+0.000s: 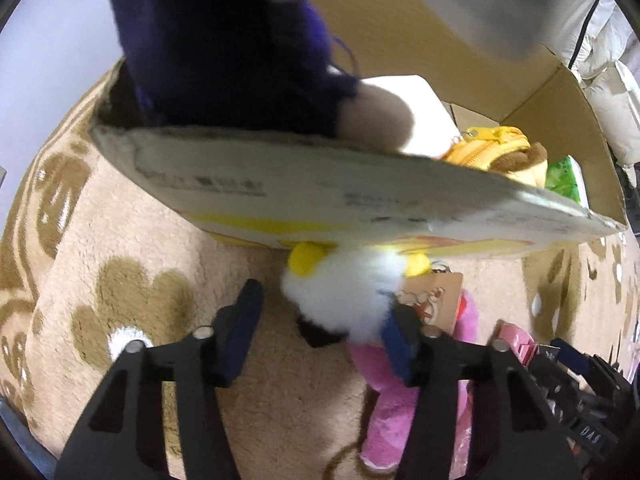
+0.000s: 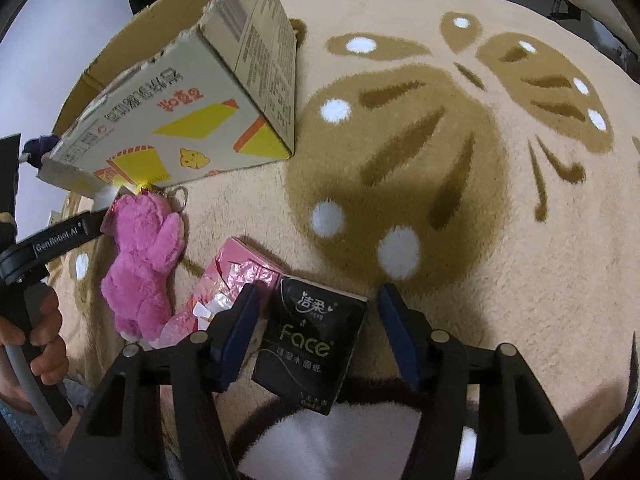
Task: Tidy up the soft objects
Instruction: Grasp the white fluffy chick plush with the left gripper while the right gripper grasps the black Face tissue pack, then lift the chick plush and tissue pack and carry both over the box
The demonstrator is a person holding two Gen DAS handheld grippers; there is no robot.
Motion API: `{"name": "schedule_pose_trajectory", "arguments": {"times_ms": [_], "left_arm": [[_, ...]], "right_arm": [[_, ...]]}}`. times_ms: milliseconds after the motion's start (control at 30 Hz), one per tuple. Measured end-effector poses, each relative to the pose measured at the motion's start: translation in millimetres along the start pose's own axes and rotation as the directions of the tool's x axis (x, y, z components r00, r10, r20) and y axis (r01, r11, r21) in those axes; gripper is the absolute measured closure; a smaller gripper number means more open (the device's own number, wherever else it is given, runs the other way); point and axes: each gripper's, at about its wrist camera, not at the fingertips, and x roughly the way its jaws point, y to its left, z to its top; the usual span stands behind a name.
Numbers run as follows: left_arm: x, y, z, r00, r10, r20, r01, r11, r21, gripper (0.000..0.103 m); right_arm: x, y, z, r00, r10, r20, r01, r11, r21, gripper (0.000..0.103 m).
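Left gripper — jaws apart over the rug; a white fluffy plush with yellow tips sits between them, against the right pad, the left pad clear of it. It lies just beside the cardboard box, with the pink plush toy under it.

Right gripper — jaws apart, astride a black tissue pack; left pad at its edge, right pad clear. A pink tissue pack touches the black pack's left side.

Box contents: dark blue plush, yellow zip pouch, green pack.
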Motion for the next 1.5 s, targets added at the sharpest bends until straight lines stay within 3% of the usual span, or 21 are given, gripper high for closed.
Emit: {"name": "schedule_pose_trajectory", "arguments": {"times_ms": [67,167,233,367,600,900,1000,1067,1233,1333,1500], "left_arm": [[0.7,-1.4,-0.6,1.0,-0.009,-0.001,0.009,1.0,0.01,0.067],[-2.2,-6.1,-0.9,1.0,-0.002,0.011,0.002,0.999,0.035,0.071],[-4.8,-9.0,-8.3,0.999,0.019,0.027,-0.02,0.999,0.049,0.071],[-11.2,-8.3,-17.8,0.998,0.043,0.052,-0.045,0.998,0.045,0.072],[-34.2,4.6,-33.3,0.99,0.073,0.123,-0.075,0.997,0.019,0.071],[-70.6,1.5,-44.8,0.977,0.114,0.179,-0.117,0.993,0.005,0.071],[-93.4,0.7,-53.8,0.97,0.119,0.214,-0.122,0.992,0.004,0.071],[-98.8,1.7,-53.0,0.964,0.123,0.234,-0.127,0.992,0.001,0.071],[-113.8,-4.8,-52.7,0.949,0.162,0.272,-0.164,0.986,-0.015,0.071],[-122.3,-0.7,-56.6,0.94,0.173,0.295,-0.171,0.985,-0.034,0.071],[-138.3,3.9,-63.4,0.917,0.21,0.339,-0.204,0.977,-0.054,0.071]], "right_arm": [[-5.7,-2.6,-0.6,1.0,0.02,0.021,-0.02,1.0,0.014,0.038],[-3.3,-7.1,-0.6,1.0,0.012,0.01,-0.012,0.999,0.035,0.04],[-3.5,-11.2,-1.2,1.0,0.014,0.007,-0.014,0.999,0.047,0.046],[-12.1,-16.4,1.3,0.999,0.017,0.042,-0.02,0.998,0.059,0.046],[-4.2,-25.1,-0.3,1.0,0.012,-0.017,-0.011,0.997,0.073,0.047],[6.2,1.5,-7.4,0.999,-0.005,-0.035,0.005,1.0,0.005,0.046],[5.4,-2.1,-7.5,0.999,0.019,-0.025,-0.019,1.0,0.02,0.057],[0.2,-4.2,-6.1,0.998,0.065,0.007,-0.065,0.997,0.04,0.074],[-16.6,-5.6,-2.2,0.991,0.108,0.076,-0.109,0.994,0.008,0.078],[-33.8,1.8,-3.7,0.985,0.092,0.148,-0.086,0.995,-0.046,0.078],[-65.6,15.3,-1.7,0.949,0.142,0.28,-0.116,0.987,-0.107,0.078]]}}
